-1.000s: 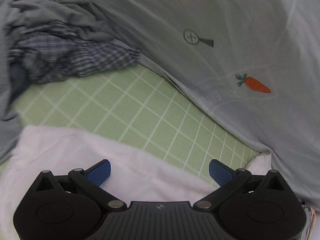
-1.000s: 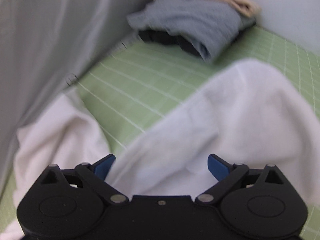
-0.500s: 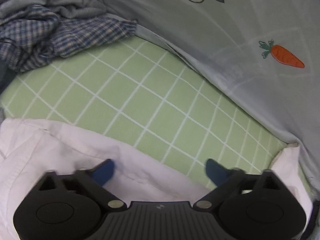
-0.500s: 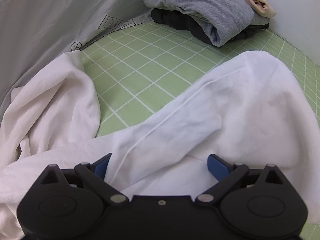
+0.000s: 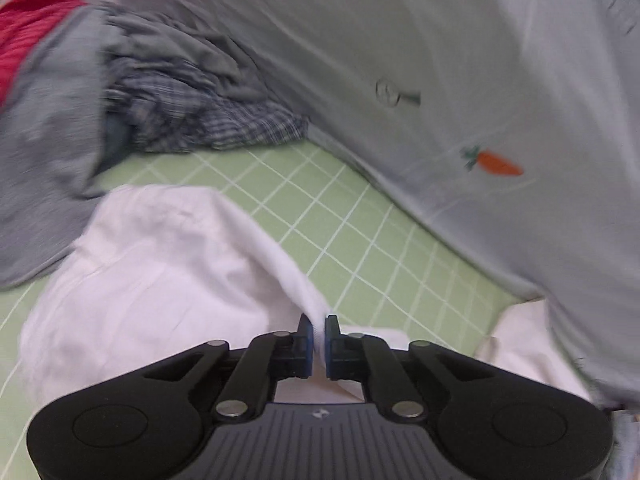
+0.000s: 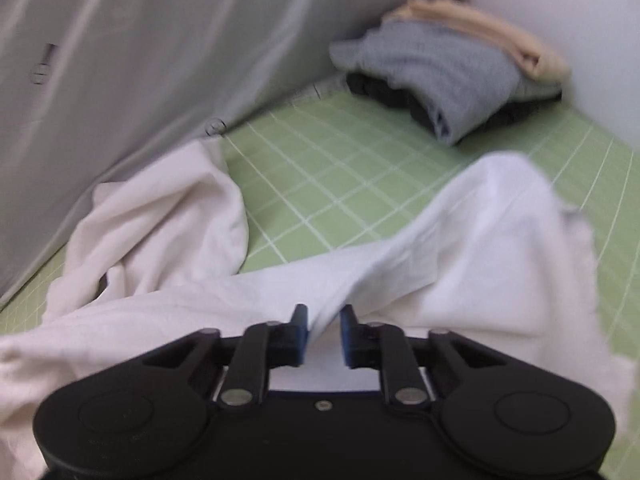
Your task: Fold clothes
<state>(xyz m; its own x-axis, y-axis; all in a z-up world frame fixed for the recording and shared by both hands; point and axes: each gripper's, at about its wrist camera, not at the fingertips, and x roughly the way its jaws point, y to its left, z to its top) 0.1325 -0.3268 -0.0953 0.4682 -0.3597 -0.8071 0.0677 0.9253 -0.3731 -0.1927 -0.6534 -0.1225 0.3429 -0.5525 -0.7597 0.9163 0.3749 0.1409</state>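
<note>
- Surface: I see one pale green mat with a white grid (image 5: pixel 360 216). One grey fabric sheet printed with a small orange carrot (image 5: pixel 460 60) rises as a wall along its far edge.
- Left view, far left: one crumpled heap of grey and blue-checked clothes (image 5: pixel 180 96), a red cloth behind it.
- Right view, far right: one folded stack of black, grey and beige garments (image 6: pixel 448 76).
- Task item: one white cotton garment (image 6: pixel 460 240), rumpled across the near mat.
- Left gripper (image 5: pixel 319 326): blue pads pinched together on a white fold.
- Right gripper (image 6: pixel 323 320): jaws closing, white cloth between them; contact unclear.
</note>
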